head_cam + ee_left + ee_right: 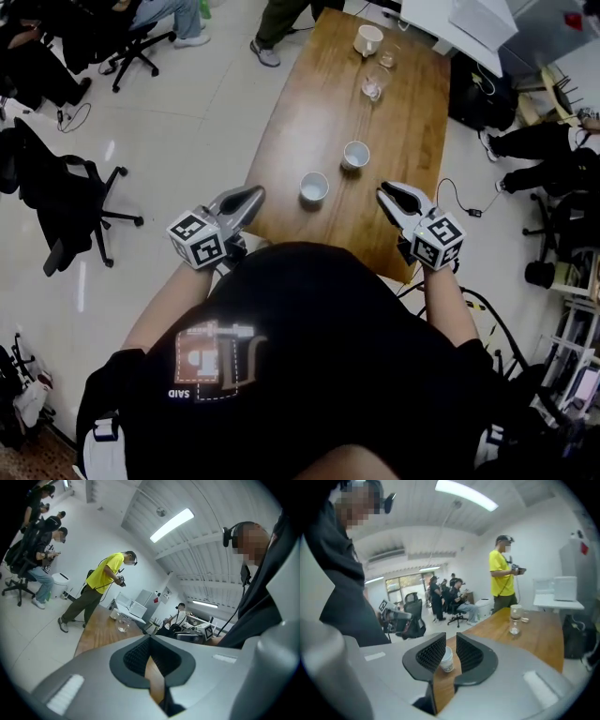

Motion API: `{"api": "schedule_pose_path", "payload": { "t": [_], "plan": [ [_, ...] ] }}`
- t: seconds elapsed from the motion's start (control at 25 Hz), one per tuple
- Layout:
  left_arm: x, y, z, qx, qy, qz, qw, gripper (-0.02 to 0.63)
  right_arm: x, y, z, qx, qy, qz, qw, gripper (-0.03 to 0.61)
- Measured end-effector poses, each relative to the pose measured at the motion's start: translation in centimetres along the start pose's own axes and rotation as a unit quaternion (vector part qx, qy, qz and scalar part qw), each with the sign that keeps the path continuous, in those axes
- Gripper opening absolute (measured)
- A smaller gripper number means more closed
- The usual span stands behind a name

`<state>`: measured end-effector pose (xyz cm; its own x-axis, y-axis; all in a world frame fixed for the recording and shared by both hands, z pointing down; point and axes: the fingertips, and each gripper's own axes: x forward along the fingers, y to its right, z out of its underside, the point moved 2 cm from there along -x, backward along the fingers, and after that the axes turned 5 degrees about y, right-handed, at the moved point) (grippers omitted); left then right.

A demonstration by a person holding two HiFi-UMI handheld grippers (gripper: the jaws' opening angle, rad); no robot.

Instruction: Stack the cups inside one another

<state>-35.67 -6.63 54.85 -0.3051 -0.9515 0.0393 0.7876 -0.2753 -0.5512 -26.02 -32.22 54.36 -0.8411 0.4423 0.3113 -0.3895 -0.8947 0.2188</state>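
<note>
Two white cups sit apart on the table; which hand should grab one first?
Right, probably. The right gripper has its fingers apart, with a white cup lined up between them, untouched. The left gripper has its fingers together, with no cup showing between them.

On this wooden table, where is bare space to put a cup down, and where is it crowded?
Free: the wood left of the near white cup and farther white cup, up to the wooden table edge; also the right side past them. Crowded: the far end, with mug, tall glass, small glass.
</note>
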Motion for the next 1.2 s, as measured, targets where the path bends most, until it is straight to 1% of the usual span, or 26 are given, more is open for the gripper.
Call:
{"api": "schedule_pose_path", "payload": {
  "t": [0.04, 0.12, 0.24, 0.32, 0.4, 0.52, 0.6, 0.84, 1.2],
  "plan": [
    [0.9, 0.3, 0.0, 0.004, -0.004, 0.007, 1.0000, -0.009, -2.2, 1.2, 0.7, 0.028, 0.021, 0.028, 0.999, 0.074],
    [2.7, 0.9, 0.1, 0.012, -0.014, 0.021, 0.9996, -0.009, -6.0, 2.9, 2.8, 0.057, 0.043, 0.083, 0.994, 0.061],
    [5.3, 2.0, 0.4, 0.024, -0.027, 0.039, 0.9986, -0.009, -9.8, 4.0, 5.7, 0.065, 0.048, 0.152, 0.985, 0.027],
    [6.9, 2.6, 0.7, 0.036, -0.038, 0.044, 0.9977, -0.009, -11.1, 4.5, 7.2, 0.064, 0.045, 0.187, 0.979, 0.020],
    [8.0, 3.0, 1.2, 0.048, -0.051, 0.045, 0.9965, -0.009, -11.9, 4.6, 8.6, 0.079, 0.045, 0.206, 0.974, 0.015],
    [8.7, 3.7, 2.0, 0.056, -0.066, 0.051, 0.9950, -0.009, -12.4, 4.4, 10.1, 0.103, 0.044, 0.208, 0.972, 0.015],
    [8.9, 4.1, 2.2, 0.058, -0.071, 0.055, 0.9943, -0.009, -12.8, 4.6, 10.5, 0.107, 0.043, 0.209, 0.971, 0.015],
    [9.0, 4.3, 2.1, 0.059, -0.074, 0.056, 0.9940, -0.009, -13.4, 5.2, 10.0, 0.098, 0.043, 0.211, 0.972, 0.015],
    [8.1, 4.0, 1.6, 0.058, -0.062, 0.046, 0.9954, -0.009, -12.3, 4.7, 9.2, 0.074, 0.028, 0.187, 0.979, 0.015]
  ]
}}
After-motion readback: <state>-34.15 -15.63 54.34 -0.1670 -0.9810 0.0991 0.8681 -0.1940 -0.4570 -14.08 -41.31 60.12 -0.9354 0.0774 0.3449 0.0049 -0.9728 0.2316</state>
